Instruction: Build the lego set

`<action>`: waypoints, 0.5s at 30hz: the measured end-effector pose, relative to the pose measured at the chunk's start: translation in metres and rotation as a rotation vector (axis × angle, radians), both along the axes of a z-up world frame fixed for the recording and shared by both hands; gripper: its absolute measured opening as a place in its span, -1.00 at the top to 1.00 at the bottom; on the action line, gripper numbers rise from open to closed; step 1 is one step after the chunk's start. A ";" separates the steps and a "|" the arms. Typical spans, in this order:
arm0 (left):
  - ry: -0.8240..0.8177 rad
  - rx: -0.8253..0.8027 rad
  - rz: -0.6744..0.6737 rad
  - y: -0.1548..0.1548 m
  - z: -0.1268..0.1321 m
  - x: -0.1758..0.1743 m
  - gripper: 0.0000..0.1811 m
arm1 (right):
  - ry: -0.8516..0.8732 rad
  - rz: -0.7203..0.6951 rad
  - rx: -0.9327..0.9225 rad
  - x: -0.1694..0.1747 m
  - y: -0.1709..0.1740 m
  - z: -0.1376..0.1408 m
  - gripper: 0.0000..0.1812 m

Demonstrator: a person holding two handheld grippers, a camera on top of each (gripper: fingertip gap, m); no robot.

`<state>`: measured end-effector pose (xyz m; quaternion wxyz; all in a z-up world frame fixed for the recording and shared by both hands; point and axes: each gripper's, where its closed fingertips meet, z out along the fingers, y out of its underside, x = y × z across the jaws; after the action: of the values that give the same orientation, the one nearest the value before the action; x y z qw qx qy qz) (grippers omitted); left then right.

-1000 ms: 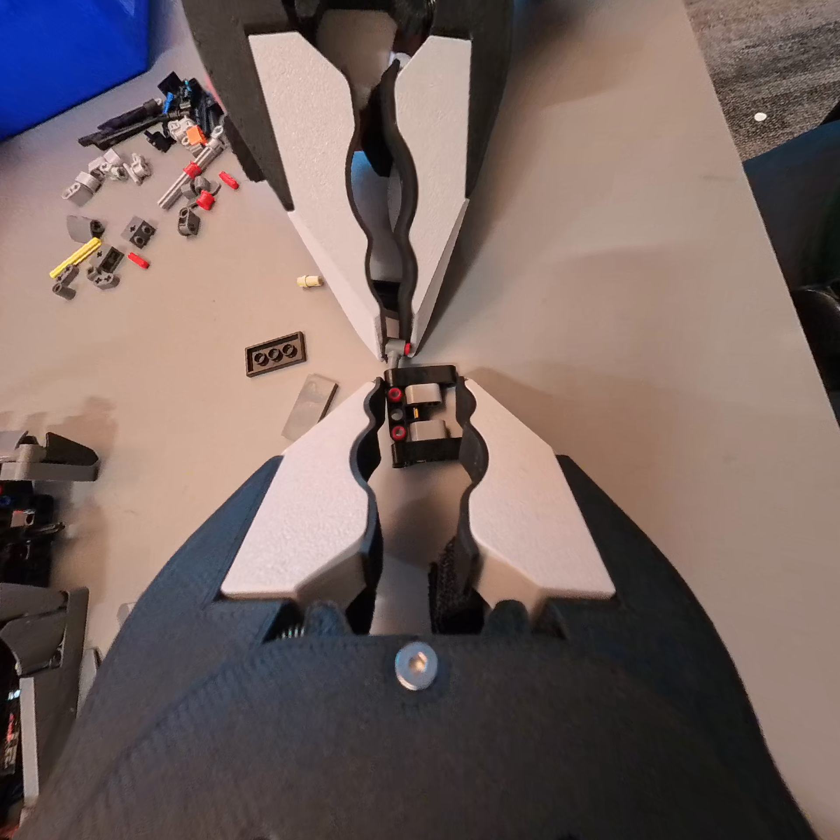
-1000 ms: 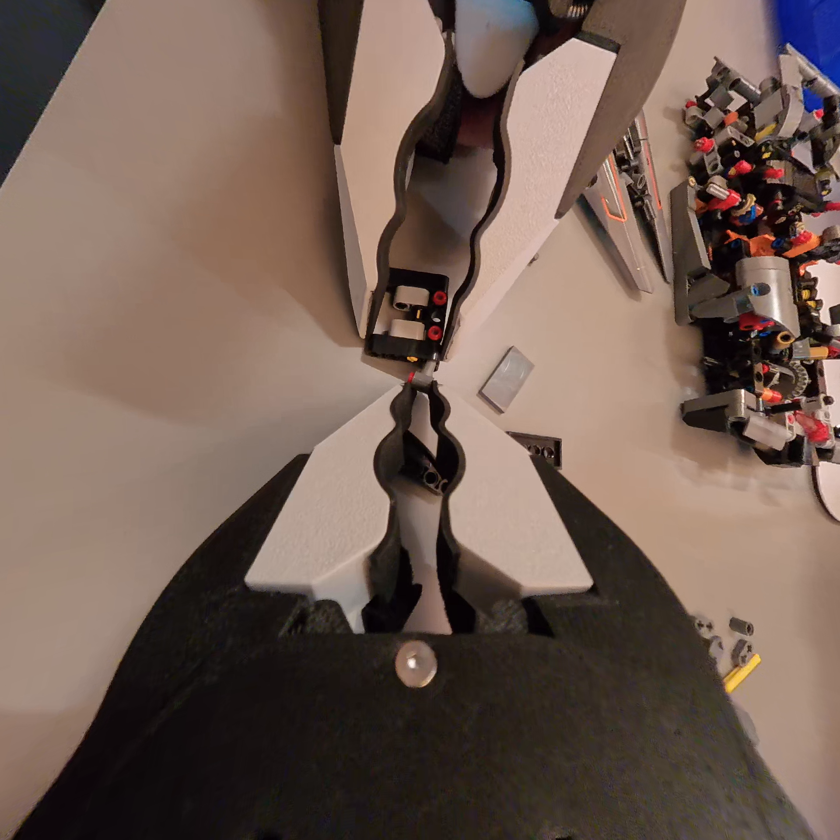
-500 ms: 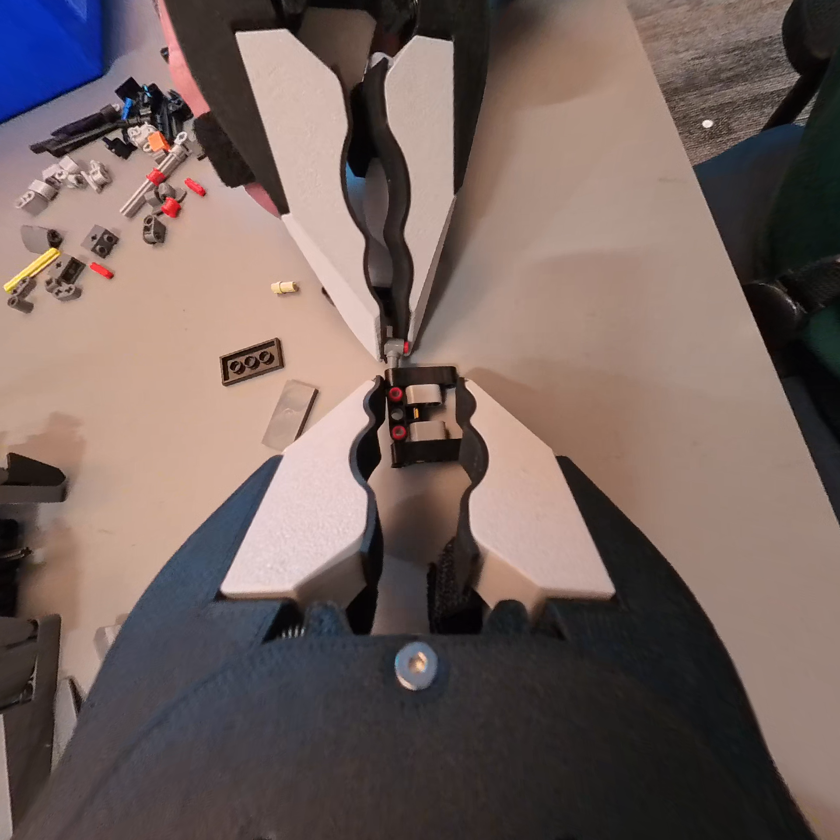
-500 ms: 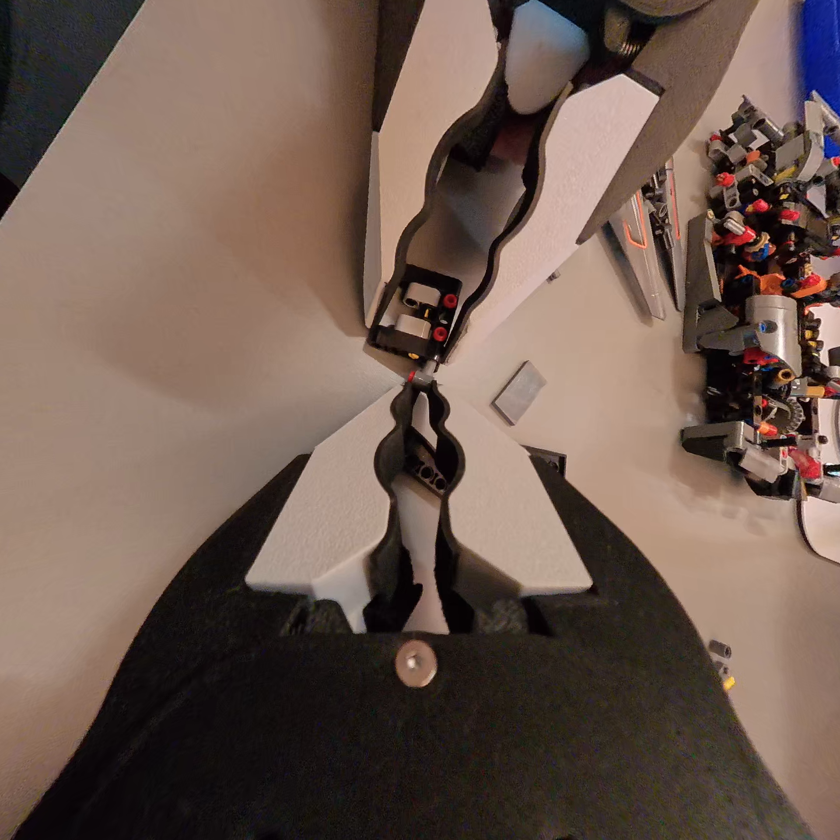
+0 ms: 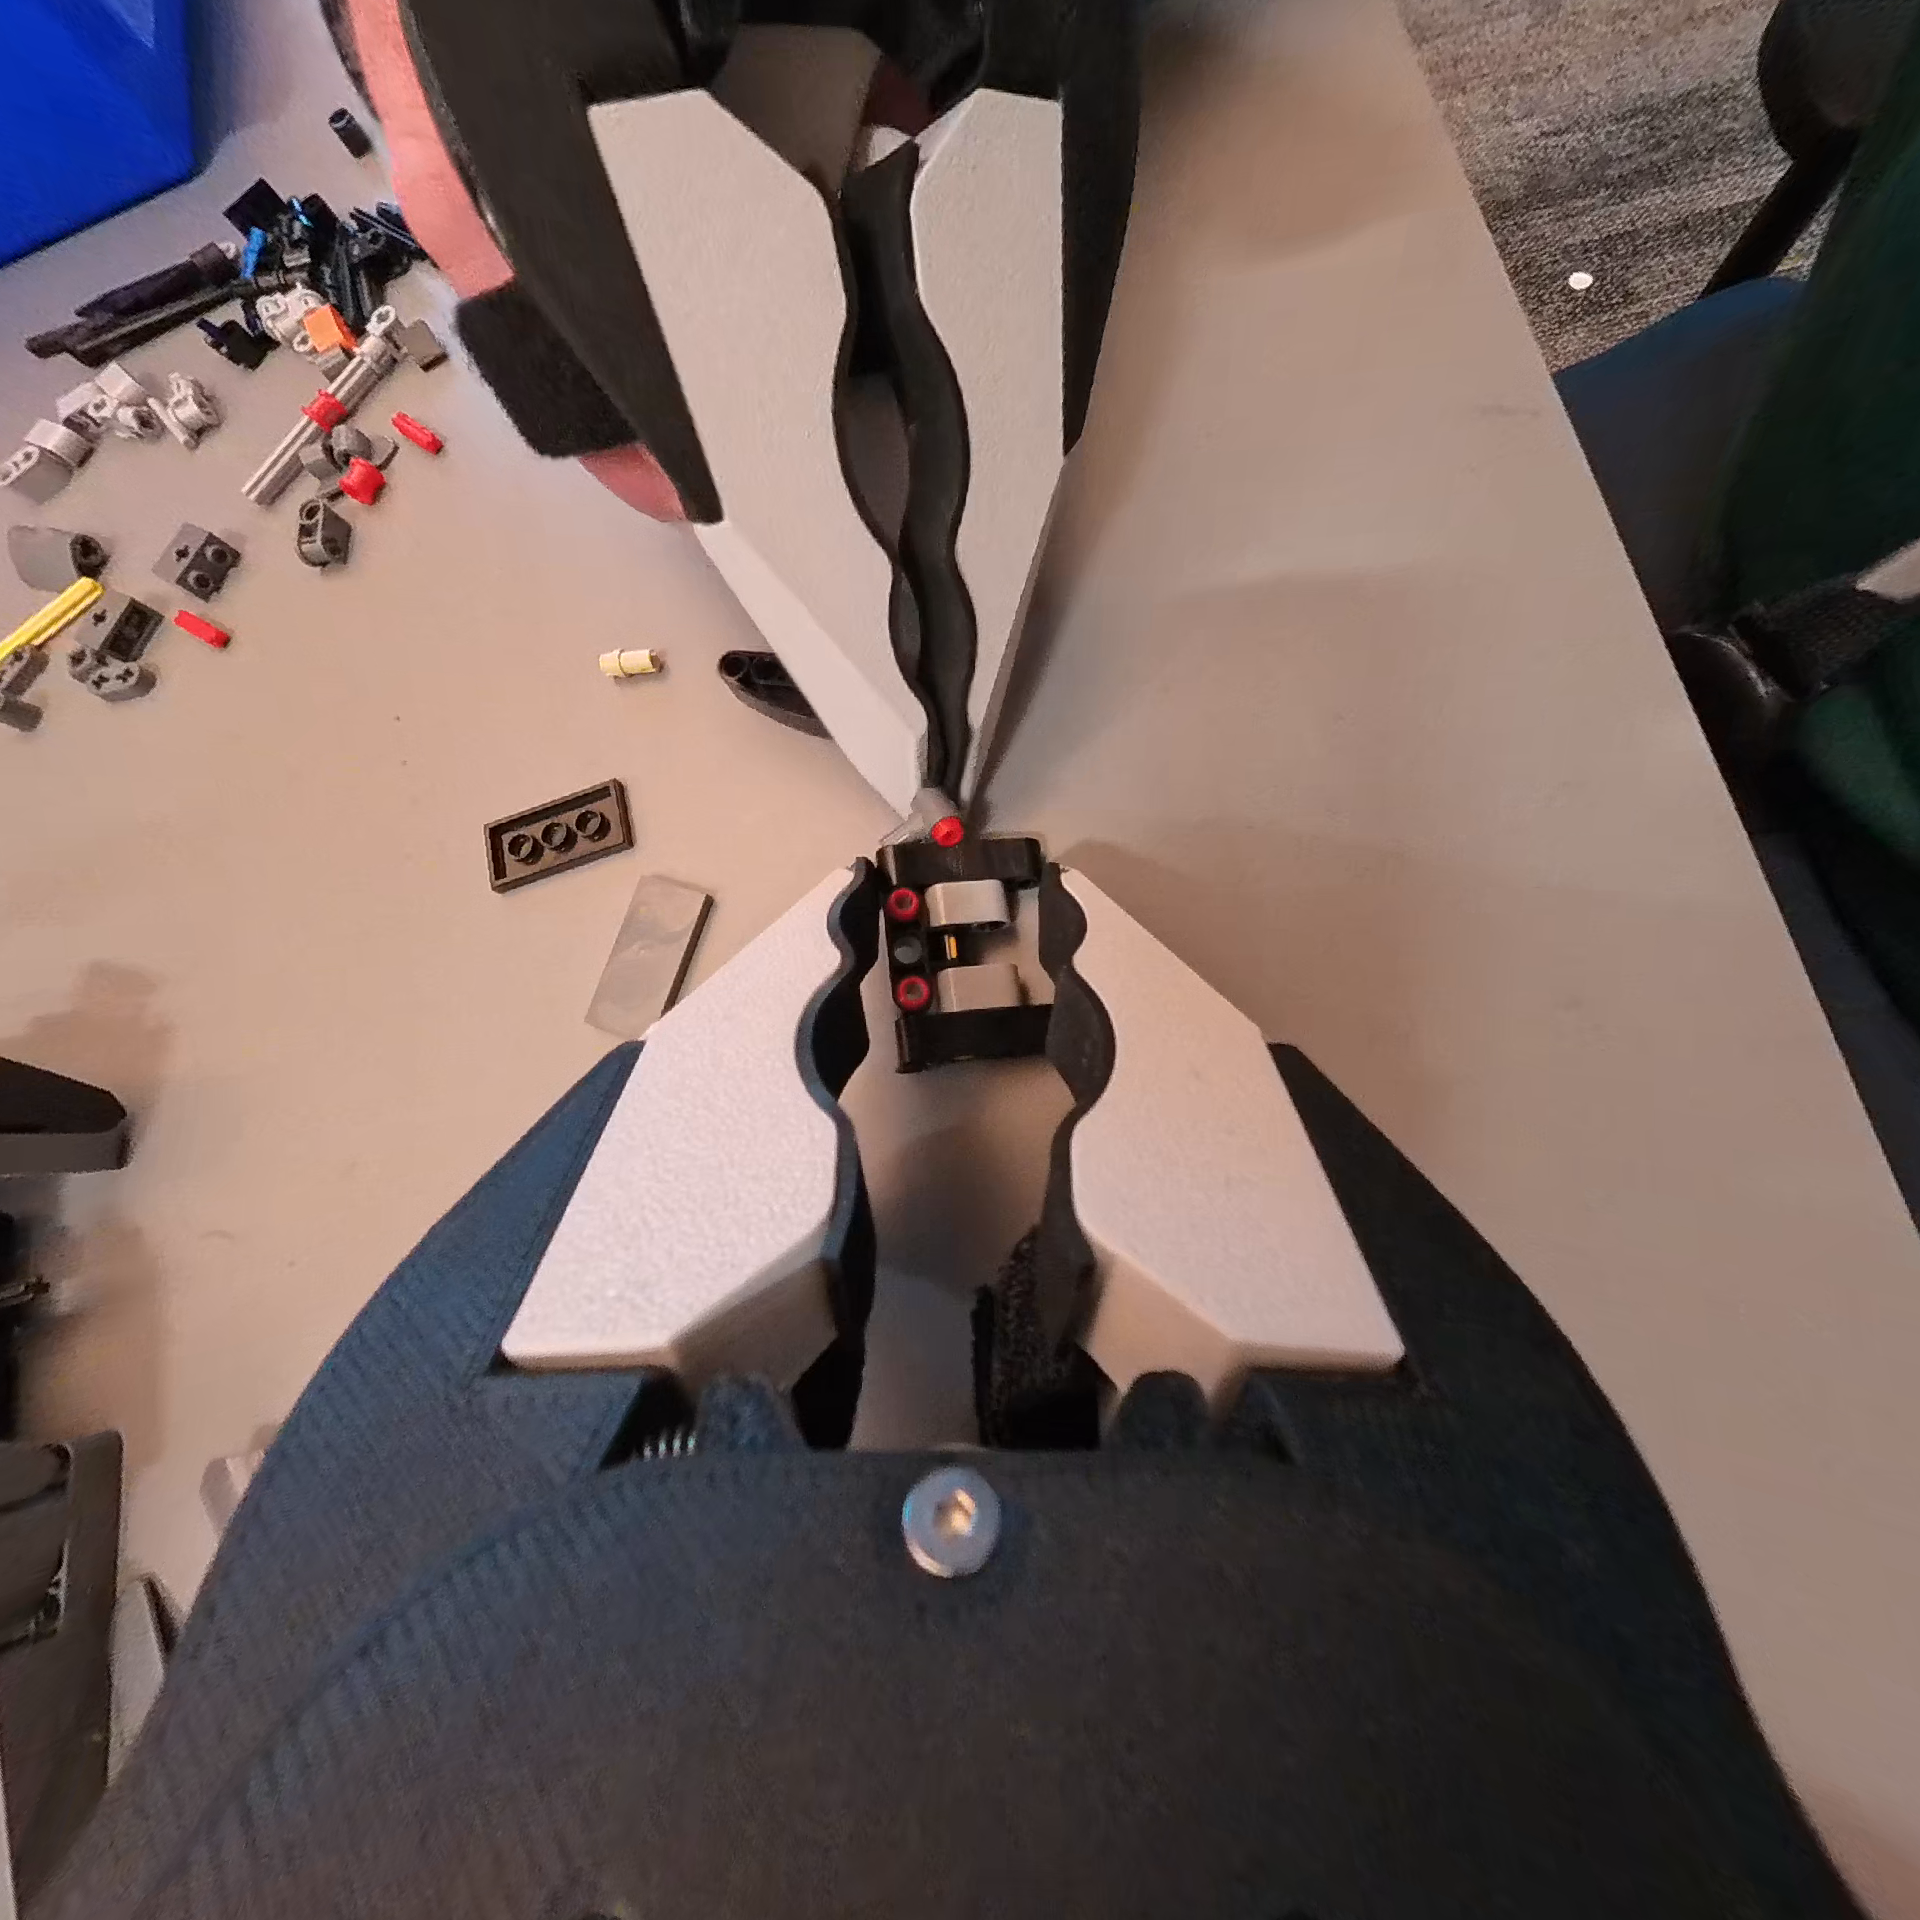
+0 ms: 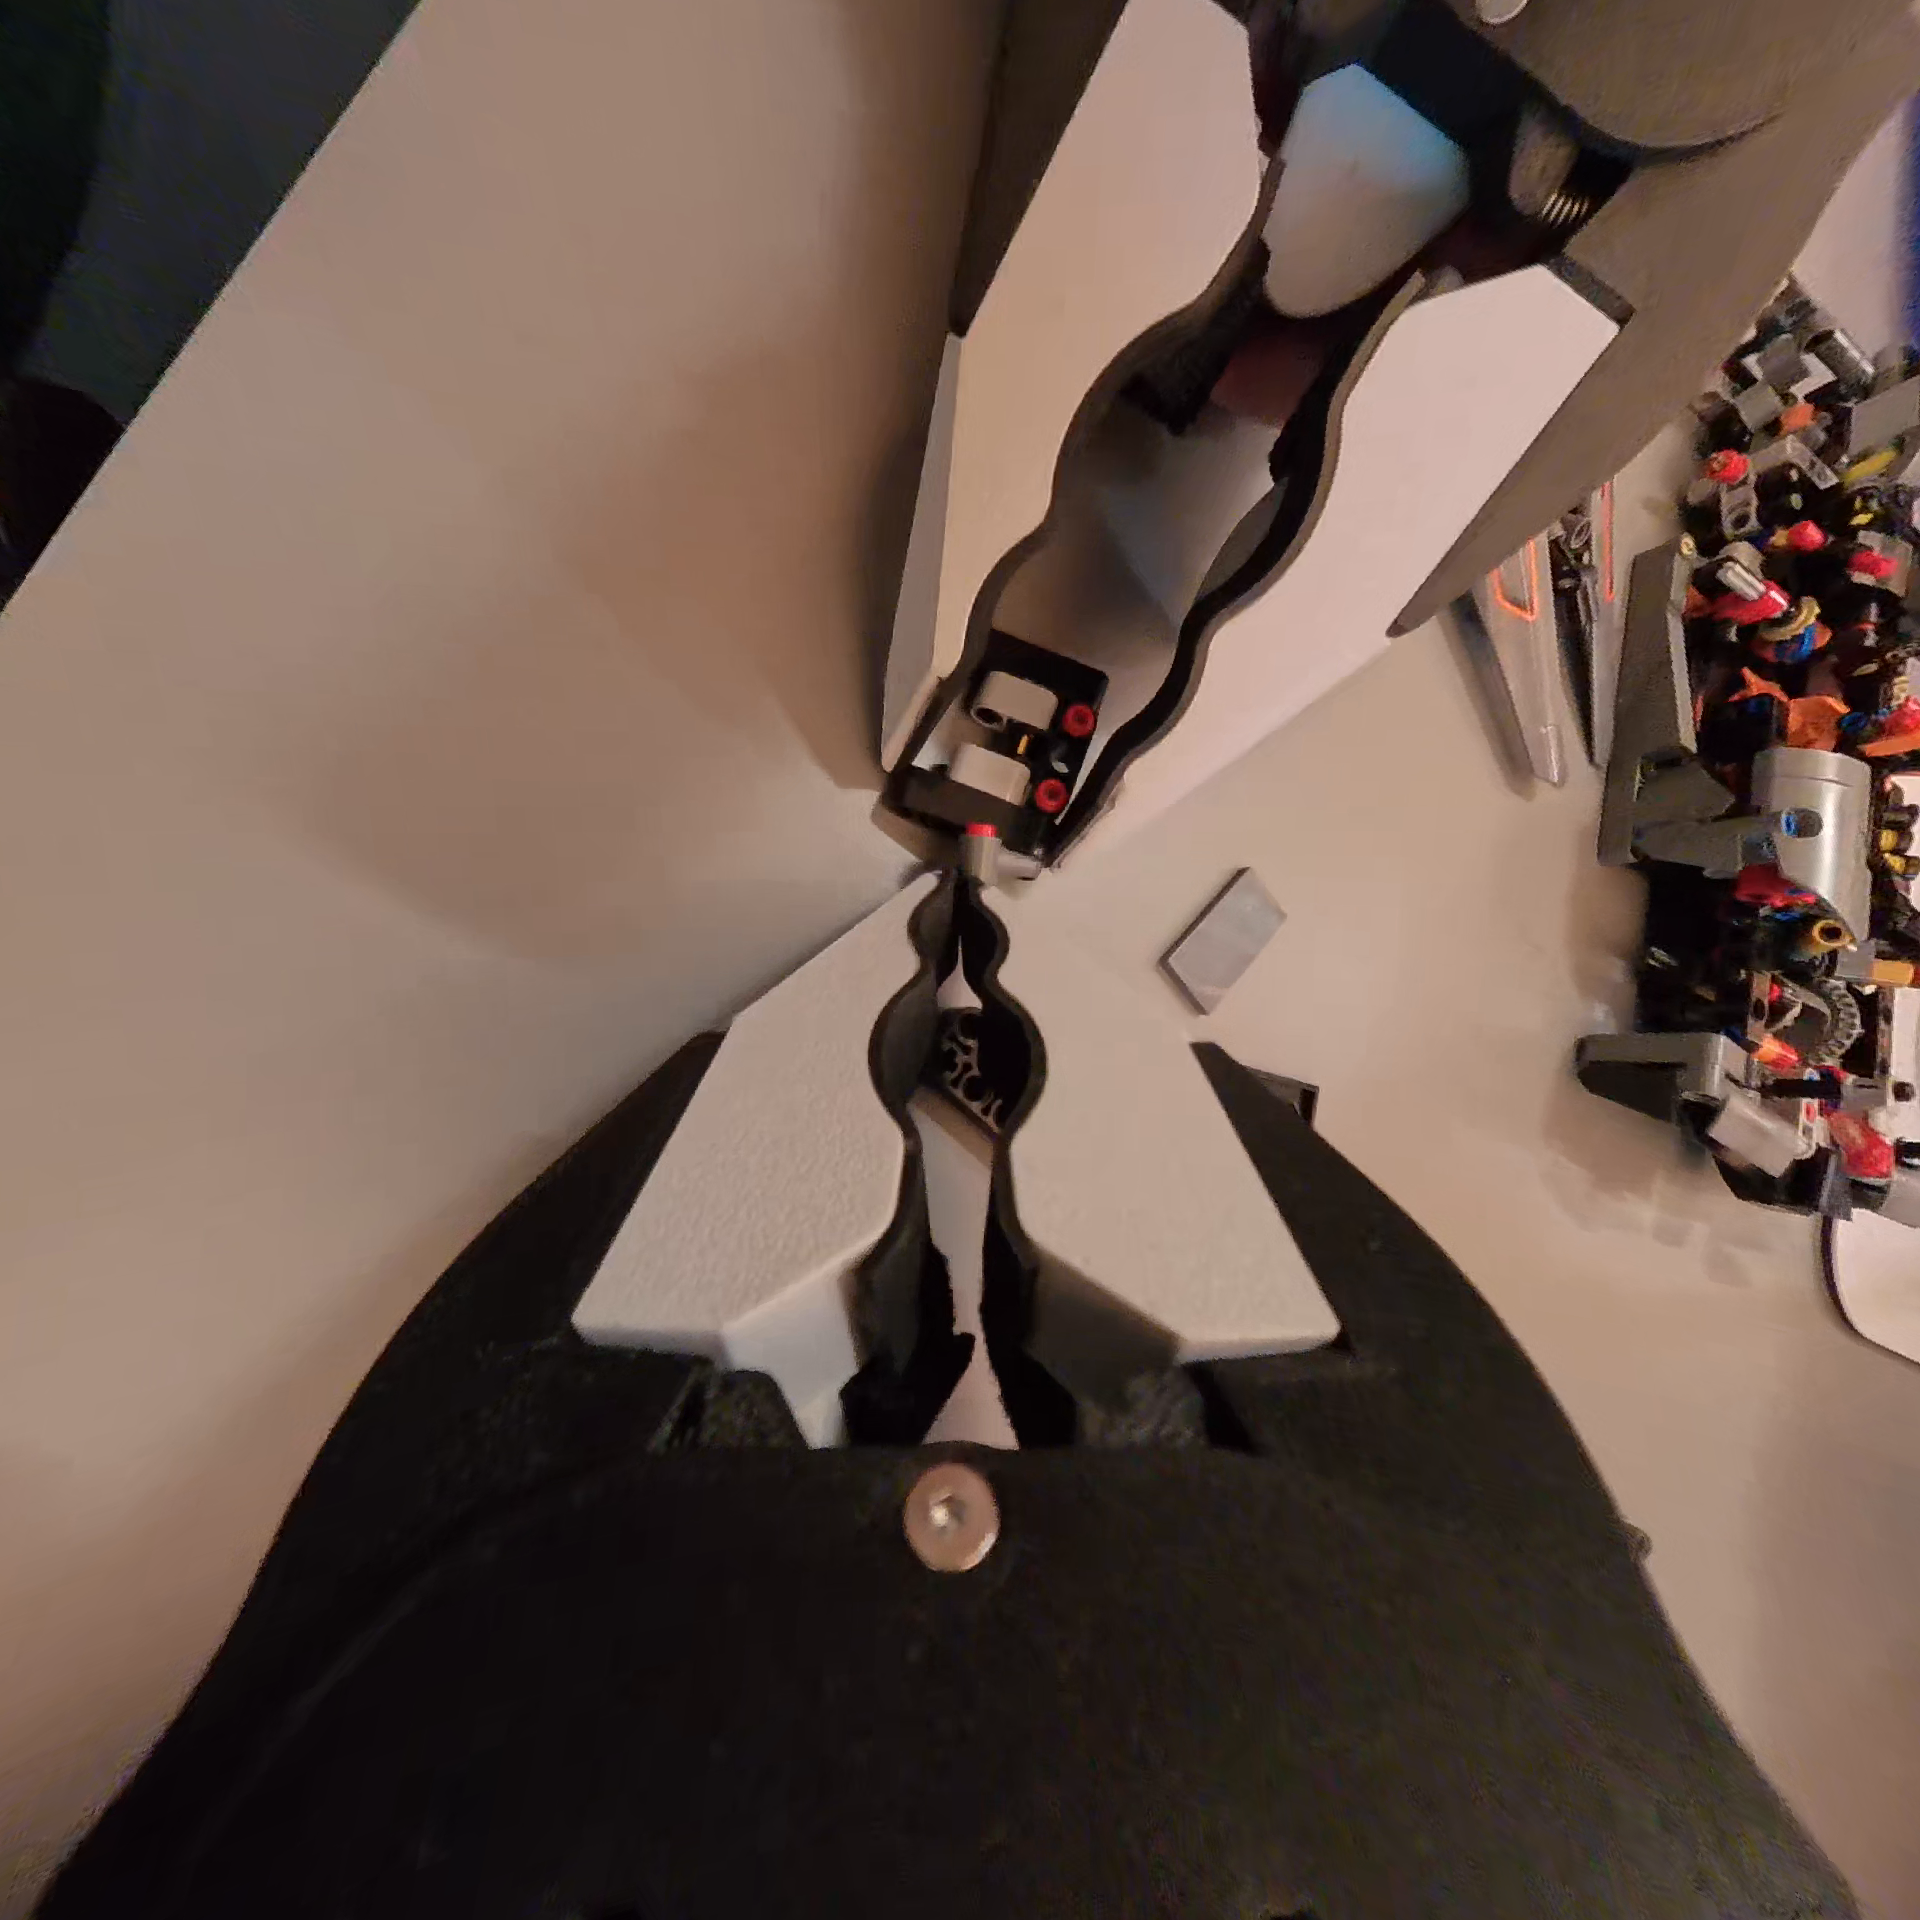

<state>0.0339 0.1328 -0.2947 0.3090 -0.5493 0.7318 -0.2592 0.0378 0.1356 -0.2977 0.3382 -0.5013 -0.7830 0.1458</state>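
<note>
Left gripper (image 5: 951,904) jaws clenched on a small black subassembly (image 5: 961,961) with grey blocks and red pins, held just above the surface (image 5: 1299,831). Right gripper (image 6: 961,894) jaws pinched tight on a small grey connector with a red pin (image 6: 982,847), touching the near end of that subassembly. Tip to tip, nose to nose, with no gap between the two tools.

Pale, smooth surface below, bare to the right in the left wrist view and running to a straight edge (image 5: 1621,582); beyond it grey carpet (image 5: 1621,125) and a dark chair (image 5: 1766,520). Most open room on that side.

Clutter on the other side: just beside the left jaws a flat grey tile (image 5: 649,956), then a black three-hole plate (image 5: 558,834), a short black beam (image 5: 774,688) partly under the right gripper, and a cream pin (image 5: 631,663). Farther out, a scatter of loose grey, black, red and yellow pieces (image 5: 208,468) and a blue bin (image 5: 83,114) at the corner.

In the right wrist view, a large part-built model (image 6: 1787,831), dark grey with red, orange and blue bits, well apart at the right edge, with long grey panels (image 6: 1538,644) beside it. Another black piece (image 6: 971,1065) seen through the gap between the right fingers (image 6: 790,1143), under the jaws.
</note>
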 end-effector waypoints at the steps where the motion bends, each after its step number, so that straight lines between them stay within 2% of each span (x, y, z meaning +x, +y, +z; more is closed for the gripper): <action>1: -0.001 0.001 0.001 0.000 0.000 0.000 0.68 | 0.004 -0.006 -0.016 0.000 0.000 0.000 1.00; 15: -0.005 0.002 0.003 0.001 0.000 0.001 0.68 | 0.026 -0.105 -0.149 0.008 0.006 0.002 0.97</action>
<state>0.0352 0.1333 -0.2945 0.3120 -0.5494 0.7304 -0.2593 0.0461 0.1415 -0.2962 0.3172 -0.5635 -0.7381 0.1924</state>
